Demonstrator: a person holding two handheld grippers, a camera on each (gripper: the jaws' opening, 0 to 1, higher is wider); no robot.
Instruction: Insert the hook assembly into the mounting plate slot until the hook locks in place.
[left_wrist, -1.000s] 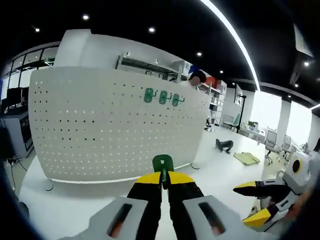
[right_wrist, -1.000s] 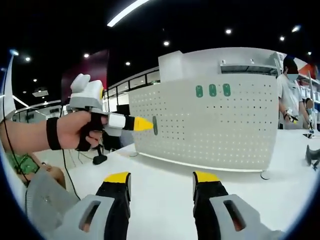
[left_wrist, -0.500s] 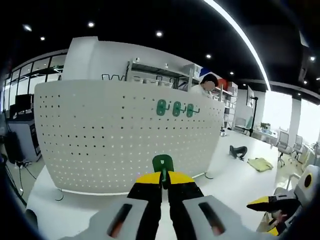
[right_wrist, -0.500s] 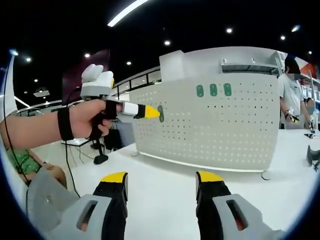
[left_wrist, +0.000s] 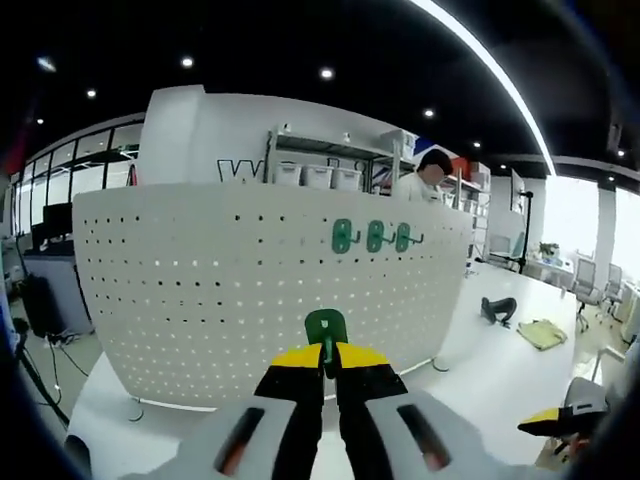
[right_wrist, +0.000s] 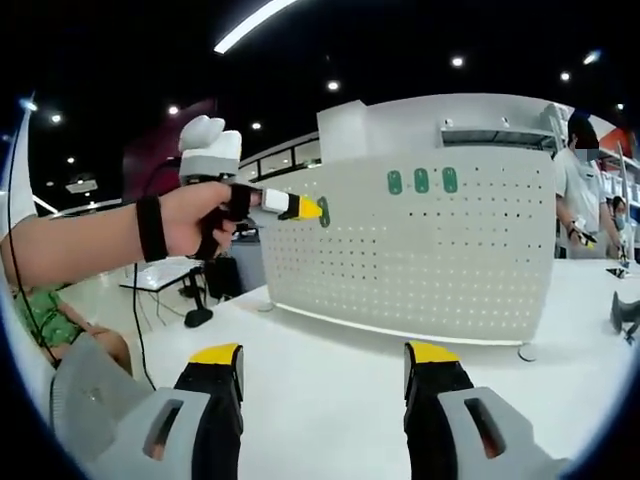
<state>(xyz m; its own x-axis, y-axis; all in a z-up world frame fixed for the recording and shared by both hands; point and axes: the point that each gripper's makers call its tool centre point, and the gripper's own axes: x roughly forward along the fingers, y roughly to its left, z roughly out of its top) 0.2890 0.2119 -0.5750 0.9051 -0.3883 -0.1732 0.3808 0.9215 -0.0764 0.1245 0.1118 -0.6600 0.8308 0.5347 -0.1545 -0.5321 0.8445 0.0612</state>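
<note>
A white perforated mounting plate (left_wrist: 220, 290) (right_wrist: 440, 250) stands upright on the white table. Three green hooks (left_wrist: 372, 237) (right_wrist: 421, 181) hang in a row near its upper edge. My left gripper (left_wrist: 325, 352) is shut on a green hook assembly (left_wrist: 325, 328), held in front of the plate and apart from it. In the right gripper view the left gripper (right_wrist: 308, 209) comes in from the left in a person's hand, the green hook (right_wrist: 323, 211) at its yellow tips, close to the plate's left part. My right gripper (right_wrist: 325, 355) stands open with nothing between its fingers.
The white table (right_wrist: 330, 370) runs under the plate. A person (right_wrist: 580, 180) stands behind the plate at the right. A dark object (left_wrist: 497, 310) and a yellow-green cloth (left_wrist: 543, 333) lie on the far table. Cables and a stand (right_wrist: 198, 318) sit at the left.
The left gripper with the green hook has risen and moved nearer the plate. The right gripper's jaws stand slightly wider apart.
</note>
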